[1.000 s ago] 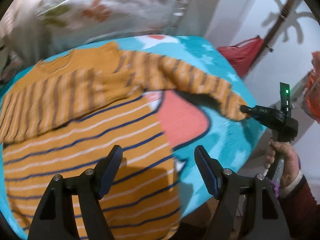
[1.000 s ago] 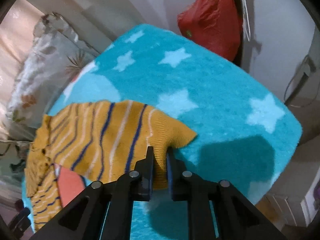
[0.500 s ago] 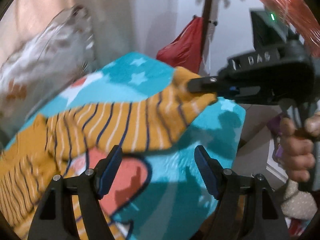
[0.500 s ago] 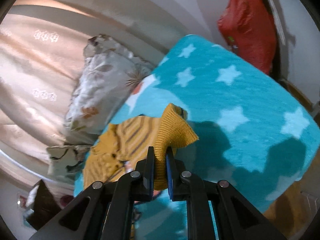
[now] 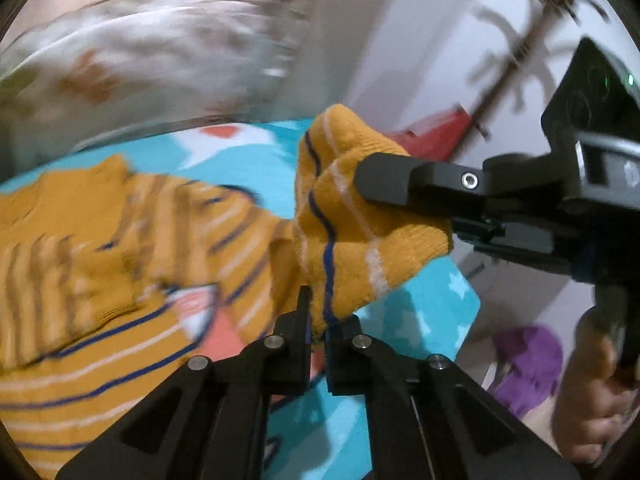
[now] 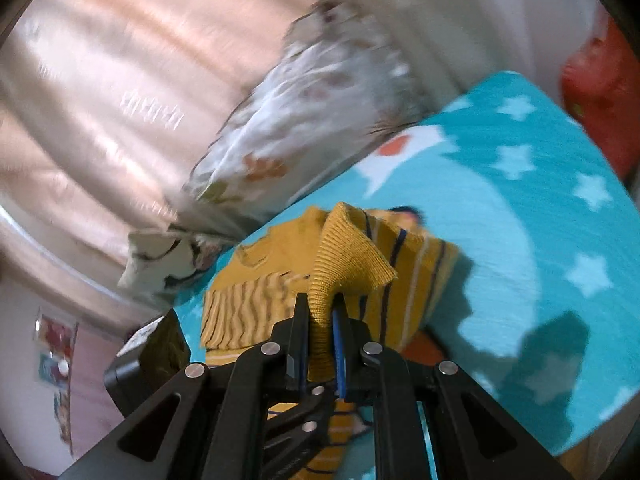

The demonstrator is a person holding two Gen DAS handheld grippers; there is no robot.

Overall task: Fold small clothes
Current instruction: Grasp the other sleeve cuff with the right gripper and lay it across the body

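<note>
My left gripper (image 5: 316,322) is clamped on the sleeve of the mustard-yellow knit sweater with navy and white stripes (image 5: 120,264); its fingers are pressed together with a fold of stripe fabric between them. My right gripper (image 6: 322,322) is also clamped on that sleeve, pinching the ribbed yellow cuff (image 6: 348,256), which stands up out of its fingers (image 6: 300,320) in a cone. In the left wrist view the right gripper (image 5: 380,188) comes in from the right side, its tip buried in the sleeve end (image 5: 360,216). Both tools hold the same sleeve end, just beside each other, lifted off the blanket.

The sweater body lies flat on the turquoise fleece blanket with white stars (image 6: 540,208), on the part of it nearer the pillow. The raised sleeve arcs back over the sweater body. The blanket also carries a salmon-and-white printed figure, partly covered by the sweater (image 5: 208,320).

A grey-white floral pillow (image 6: 304,140) sits at the blanket's far edge, touching it. A red plastic bag (image 6: 600,96) hangs beyond the blanket's far right corner. My right hand (image 5: 600,396) on the tool handle is off the blanket's right edge, with a purple cloth (image 5: 528,368) behind it. Heavy motion blur, so fine detail on the pillow is unreadable.
</note>
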